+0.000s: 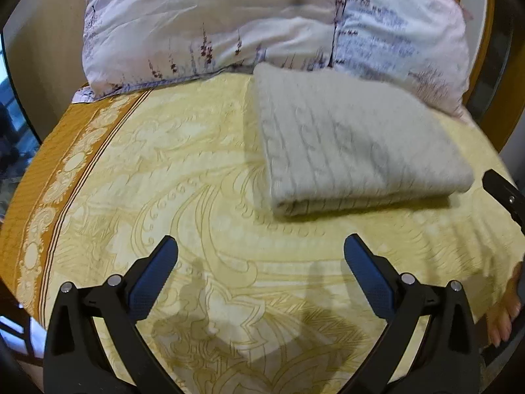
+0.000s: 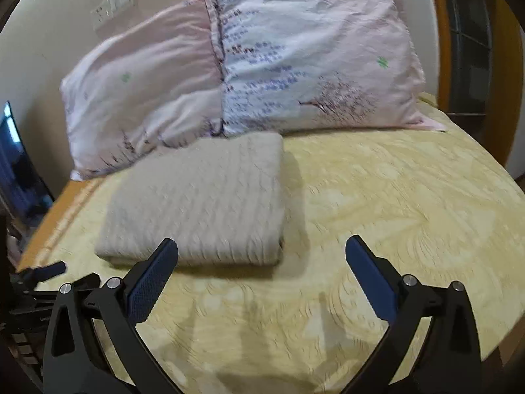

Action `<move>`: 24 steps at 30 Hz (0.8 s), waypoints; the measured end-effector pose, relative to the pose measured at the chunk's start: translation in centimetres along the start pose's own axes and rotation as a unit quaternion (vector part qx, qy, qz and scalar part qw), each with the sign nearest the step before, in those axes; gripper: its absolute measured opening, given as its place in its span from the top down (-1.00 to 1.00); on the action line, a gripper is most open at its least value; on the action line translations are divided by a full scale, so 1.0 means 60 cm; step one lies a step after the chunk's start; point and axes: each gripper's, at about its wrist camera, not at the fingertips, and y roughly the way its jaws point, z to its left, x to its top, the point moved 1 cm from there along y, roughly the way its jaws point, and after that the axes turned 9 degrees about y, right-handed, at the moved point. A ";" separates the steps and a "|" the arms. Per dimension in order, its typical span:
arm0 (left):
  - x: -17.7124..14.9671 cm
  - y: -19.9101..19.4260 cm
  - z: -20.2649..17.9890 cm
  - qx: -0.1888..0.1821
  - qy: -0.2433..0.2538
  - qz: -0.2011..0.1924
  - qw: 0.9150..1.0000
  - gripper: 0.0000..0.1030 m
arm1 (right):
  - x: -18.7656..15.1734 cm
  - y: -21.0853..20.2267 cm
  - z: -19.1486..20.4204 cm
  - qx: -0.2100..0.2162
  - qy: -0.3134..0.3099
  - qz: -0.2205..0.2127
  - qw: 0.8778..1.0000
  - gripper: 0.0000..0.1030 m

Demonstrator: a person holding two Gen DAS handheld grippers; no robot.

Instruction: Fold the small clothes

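Observation:
A pale grey cable-knit garment (image 1: pixel 354 144) lies folded into a thick rectangle on the yellow patterned bedspread (image 1: pixel 197 180), just in front of the pillows. It also shows in the right wrist view (image 2: pixel 200 203). My left gripper (image 1: pixel 261 249) is open and empty, above the bedspread, short of the garment's near fold. My right gripper (image 2: pixel 261 249) is open and empty, to the right of the garment's near edge. A tip of the right gripper shows at the left wrist view's right edge (image 1: pixel 502 190). The left gripper shows at the right wrist view's left edge (image 2: pixel 39 272).
Two pale pink printed pillows (image 2: pixel 141 98) (image 2: pixel 315 59) lean against the wall at the head of the bed. The bedspread has an orange border (image 1: pixel 39 203) along its left edge. A wooden frame (image 2: pixel 439 32) stands at the right. A hand (image 1: pixel 505 312) shows at the right edge.

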 end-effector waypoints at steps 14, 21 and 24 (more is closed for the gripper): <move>-0.009 0.037 -0.034 0.000 0.010 0.046 0.999 -0.96 | -0.062 0.052 0.029 -0.056 -0.043 0.074 0.995 -0.97; -0.007 0.046 -0.032 -0.004 -0.001 0.053 0.999 -0.97 | -0.066 0.057 0.035 -0.064 -0.053 0.084 0.993 -0.97; -0.006 0.047 -0.033 -0.004 0.000 0.053 0.999 -0.97 | -0.067 0.058 0.032 -0.064 -0.053 0.095 0.992 -0.97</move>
